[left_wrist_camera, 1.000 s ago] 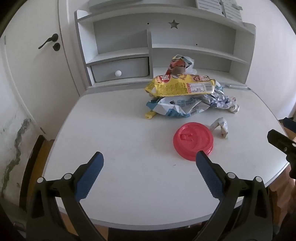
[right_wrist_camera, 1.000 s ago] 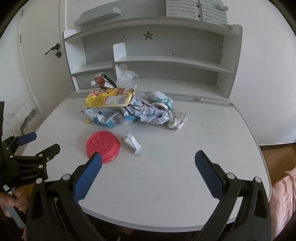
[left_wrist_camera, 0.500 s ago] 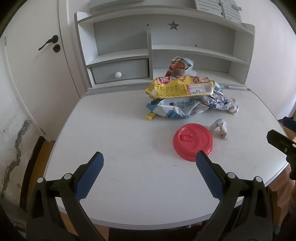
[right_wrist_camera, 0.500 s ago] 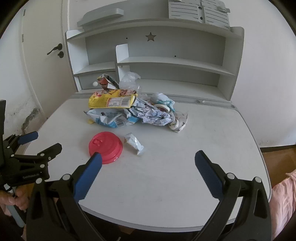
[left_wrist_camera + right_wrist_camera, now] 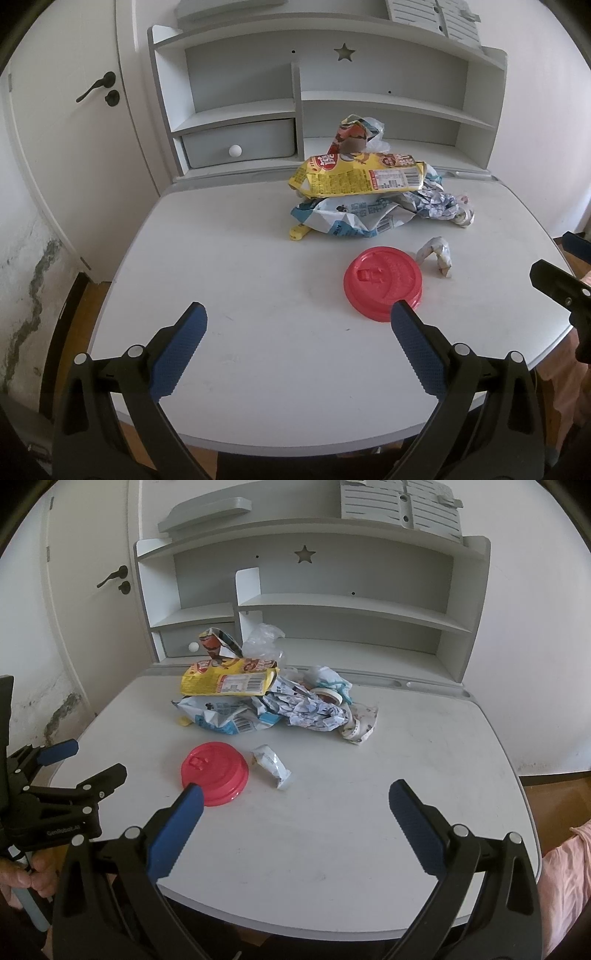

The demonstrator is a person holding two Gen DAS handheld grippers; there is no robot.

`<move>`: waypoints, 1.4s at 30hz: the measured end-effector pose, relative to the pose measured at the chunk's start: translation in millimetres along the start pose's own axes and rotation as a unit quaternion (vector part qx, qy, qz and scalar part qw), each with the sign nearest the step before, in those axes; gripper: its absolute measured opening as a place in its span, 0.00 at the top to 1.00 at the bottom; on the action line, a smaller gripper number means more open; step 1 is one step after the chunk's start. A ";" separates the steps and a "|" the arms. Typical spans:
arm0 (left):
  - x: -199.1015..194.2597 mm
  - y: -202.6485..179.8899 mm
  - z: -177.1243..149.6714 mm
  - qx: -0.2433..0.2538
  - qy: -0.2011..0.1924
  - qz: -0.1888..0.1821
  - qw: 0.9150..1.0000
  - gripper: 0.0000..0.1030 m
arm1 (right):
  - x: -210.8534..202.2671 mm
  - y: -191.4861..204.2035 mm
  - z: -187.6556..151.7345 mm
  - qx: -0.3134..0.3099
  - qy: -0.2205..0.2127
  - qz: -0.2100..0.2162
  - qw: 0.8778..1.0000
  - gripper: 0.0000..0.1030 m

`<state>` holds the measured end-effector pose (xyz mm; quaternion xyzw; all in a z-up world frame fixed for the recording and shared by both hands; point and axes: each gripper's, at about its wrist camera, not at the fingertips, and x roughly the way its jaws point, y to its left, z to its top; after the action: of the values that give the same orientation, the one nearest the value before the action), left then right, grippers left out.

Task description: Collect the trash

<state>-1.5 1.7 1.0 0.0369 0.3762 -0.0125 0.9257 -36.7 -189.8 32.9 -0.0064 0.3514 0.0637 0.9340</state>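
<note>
Left wrist view: left tool [image 5: 295, 317] hovers over the near part of the white bench [image 5: 229, 280], level, pointing toward the shelf unit [image 5: 325, 110] at the back. Jaws spread wide, nothing between them. Its right blue pad overlaps the near rim of the red lid [image 5: 382, 282] in the picture; can't tell if it touches. Lid lies flat on the bench. Small crumpled wrapper [image 5: 436, 254] just beside the lid, on its far right. Trash pile [image 5: 369, 199] sits further back, centre-right: yellow snack bag [image 5: 358, 175] on top, blue-white bag [image 5: 347, 219] under it, crumpled printed paper [image 5: 439, 205] to the right. Closed drawer [image 5: 240, 147] with a white knob in the shelf unit, contents hidden. Right tool [image 5: 561, 284] shows at the right edge, only partly in frame.

Right wrist view: right tool [image 5: 295, 797] also over the near bench edge, level, jaws released and wide, empty. Red lid [image 5: 214, 771] by the left pad, crumpled wrapper [image 5: 273, 764] just right of it, both ahead of the jaws. Trash pile [image 5: 266, 701] well beyond, clear plastic bag [image 5: 264, 642] at its back. Left tool [image 5: 85, 760] visible at far left off the bench corner, jaws apart, handle held in the person's hand [image 5: 29, 875]. Shelf compartments hold nothing visible; grey items lie on top of the unit.
</note>
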 end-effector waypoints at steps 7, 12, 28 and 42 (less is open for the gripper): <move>-1.1 -0.4 -0.3 -0.001 -0.001 0.000 1.000 0.06 | -1.2 0.6 -0.3 -0.002 -0.001 0.000 1.000 0.06; -2.0 -0.6 -0.5 0.000 -0.002 0.000 1.000 0.06 | -1.0 0.0 0.4 -0.002 0.000 0.001 1.000 0.06; -2.4 -1.3 -1.4 0.002 -0.002 0.000 1.000 0.06 | -0.9 1.9 0.4 -0.002 -0.001 0.000 1.000 0.06; 1.0 0.5 -2.2 0.002 0.004 0.001 1.000 0.06 | 7.9 2.8 -2.8 0.001 0.007 0.006 1.000 0.06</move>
<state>-2.2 2.4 -1.3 0.0395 0.3794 -0.0119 0.9243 -33.0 -186.4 25.7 -0.0040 0.3580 0.0693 0.9312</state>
